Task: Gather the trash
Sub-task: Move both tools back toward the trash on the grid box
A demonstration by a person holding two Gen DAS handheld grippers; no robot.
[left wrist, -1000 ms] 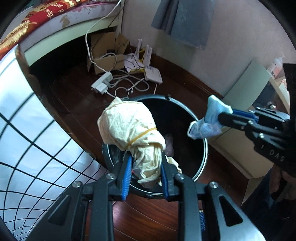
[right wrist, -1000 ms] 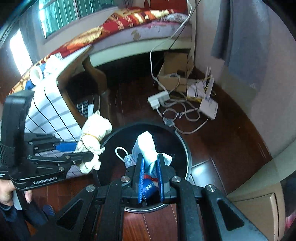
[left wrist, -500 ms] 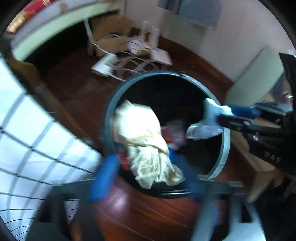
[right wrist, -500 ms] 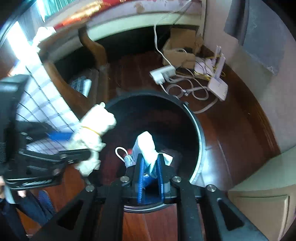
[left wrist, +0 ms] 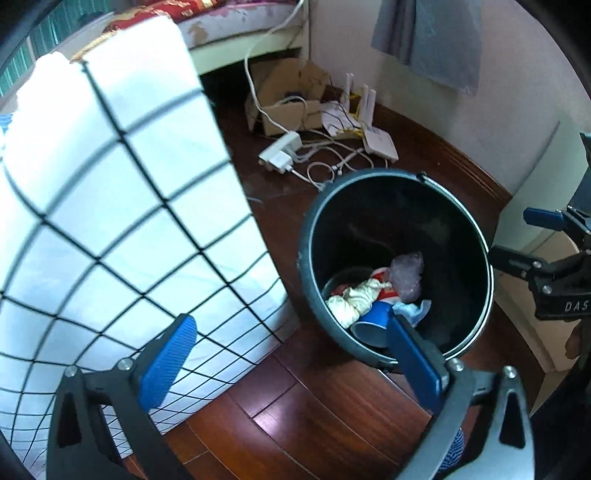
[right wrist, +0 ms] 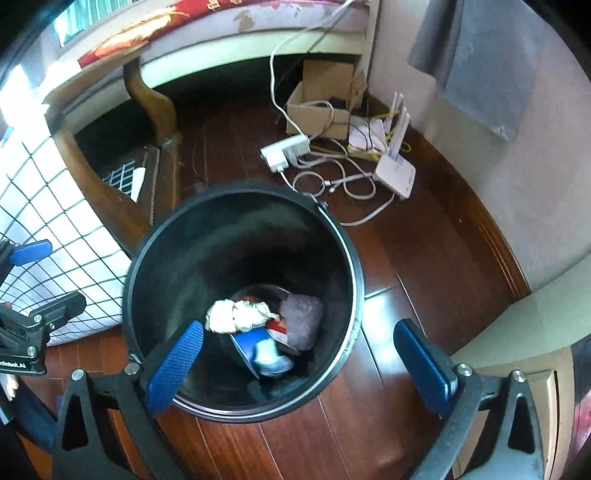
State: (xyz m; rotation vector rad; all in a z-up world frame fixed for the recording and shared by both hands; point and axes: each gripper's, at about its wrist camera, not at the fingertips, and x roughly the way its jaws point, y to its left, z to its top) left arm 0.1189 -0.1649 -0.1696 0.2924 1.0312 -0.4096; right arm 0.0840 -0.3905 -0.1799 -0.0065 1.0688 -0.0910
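Trash lies at the bottom of the black bin (right wrist: 240, 236), which fills the middle of the right wrist frame and sits centre-right in the left wrist frame. In it are a crumpled cream rag (right wrist: 236, 315), a clear plastic bag (right wrist: 303, 321), a blue cup (right wrist: 255, 350) on its side and a pale blue wad (right wrist: 271, 356) at the cup's mouth.

Both tools are still spreading, wide apart and empty. The right gripper (right wrist: 297, 360) hangs over the bin's near rim at the lower edge of its frame, its left pad inside the rim's outline and its right pad over the floor, touching nothing. The left gripper (left wrist: 291, 354) sits low in its own frame, one blue pad in front of the checked cloth, the other in front of the bin's near rim; I cannot tell whether that pad touches the rim.

The white cloth with a black grid (left wrist: 110, 206) fills the left half of the left wrist frame. Dark red wooden floorboards (right wrist: 424, 258) run under everything. Toward the upper middle, by the pinkish wall (right wrist: 535, 177), stand a cardboard box (right wrist: 321, 103), a white power strip (right wrist: 284, 149), a white router (right wrist: 395, 173) and looped cables (right wrist: 332, 184). A grey cloth (right wrist: 476, 55) hangs at the upper right, and a bed edge with a red patterned cover (right wrist: 147, 26) crosses the top.
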